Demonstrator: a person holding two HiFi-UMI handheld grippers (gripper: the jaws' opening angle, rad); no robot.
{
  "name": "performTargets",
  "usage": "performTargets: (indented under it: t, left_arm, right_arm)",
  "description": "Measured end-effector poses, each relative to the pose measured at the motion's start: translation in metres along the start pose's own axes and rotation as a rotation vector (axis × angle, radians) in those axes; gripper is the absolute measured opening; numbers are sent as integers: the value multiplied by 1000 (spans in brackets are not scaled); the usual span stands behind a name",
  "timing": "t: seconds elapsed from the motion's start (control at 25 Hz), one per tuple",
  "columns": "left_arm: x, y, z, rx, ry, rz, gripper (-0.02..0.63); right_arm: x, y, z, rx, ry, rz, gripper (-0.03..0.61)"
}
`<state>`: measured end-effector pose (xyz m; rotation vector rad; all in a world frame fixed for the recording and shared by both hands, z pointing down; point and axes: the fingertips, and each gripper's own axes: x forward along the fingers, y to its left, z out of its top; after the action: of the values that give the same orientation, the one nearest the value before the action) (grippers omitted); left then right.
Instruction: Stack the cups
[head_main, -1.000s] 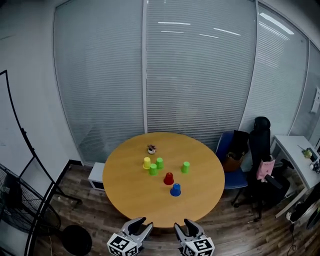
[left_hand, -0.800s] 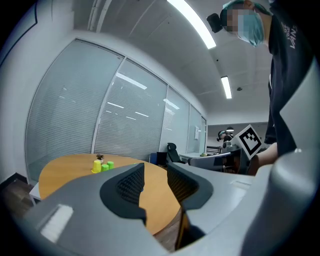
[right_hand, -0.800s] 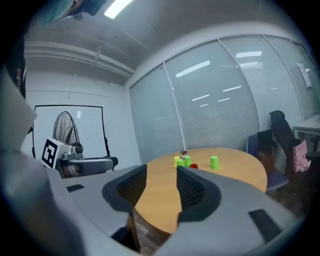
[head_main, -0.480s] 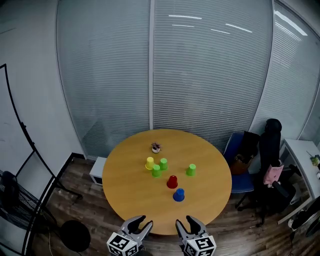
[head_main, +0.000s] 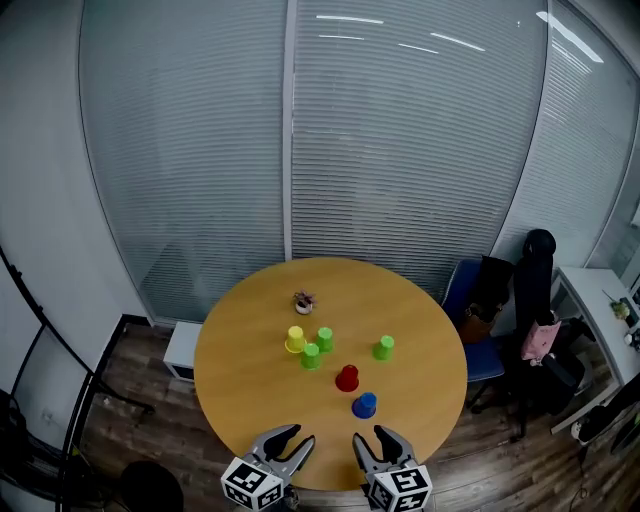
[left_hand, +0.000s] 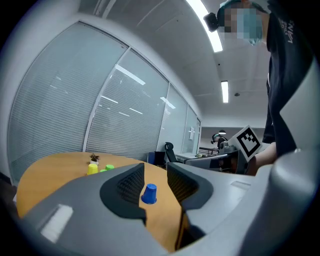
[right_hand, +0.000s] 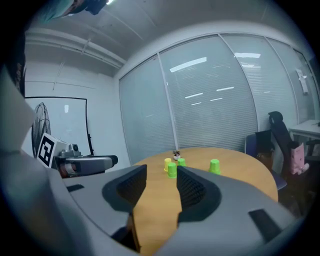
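The left hand-held gripper (head_main: 290, 437) is hovering half-open and empty, small multicoloured upside-down plastic cups (head_main: 347, 377) are sitting mid-desk, probably light and crushable, best pinched across their sides, and the right hand-held gripper (head_main: 372, 437) is gaping empty.

Round table (head_main: 238, 385): 6 cups (head_main: 347, 378) + small ornament (head_main: 303, 301).

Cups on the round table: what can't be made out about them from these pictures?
- Red cup: seen only in the head view; in both gripper views the jaws block it.
- Blue cup: missing from the right gripper view, behind the jaws.
- Green cups: in the left gripper view, mostly hidden by a jaw.
- Small object past the yellow cup: too small to identify in any view.
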<state>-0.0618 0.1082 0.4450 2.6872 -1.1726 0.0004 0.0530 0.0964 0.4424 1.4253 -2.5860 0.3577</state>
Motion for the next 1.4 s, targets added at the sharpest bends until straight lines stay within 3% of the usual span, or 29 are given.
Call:
performTargets:
  t: [0.44, 0.76, 1.12, 1.4]
  left_arm:
    - [39, 76, 3, 15, 64, -183, 129]
    - [70, 93, -24, -19, 131, -229, 129]
    - [123, 105, -47, 2, 173, -192, 130]
    - [163, 114, -73, -7, 236, -164, 191]
  right_arm:
    - [65, -12, 4, 59, -9, -196, 156]
    - [74, -43, -10, 61, 38, -291, 156]
    - [95, -84, -34, 17, 122, -259, 161]
    - [108, -105, -58, 27, 189, -188, 164]
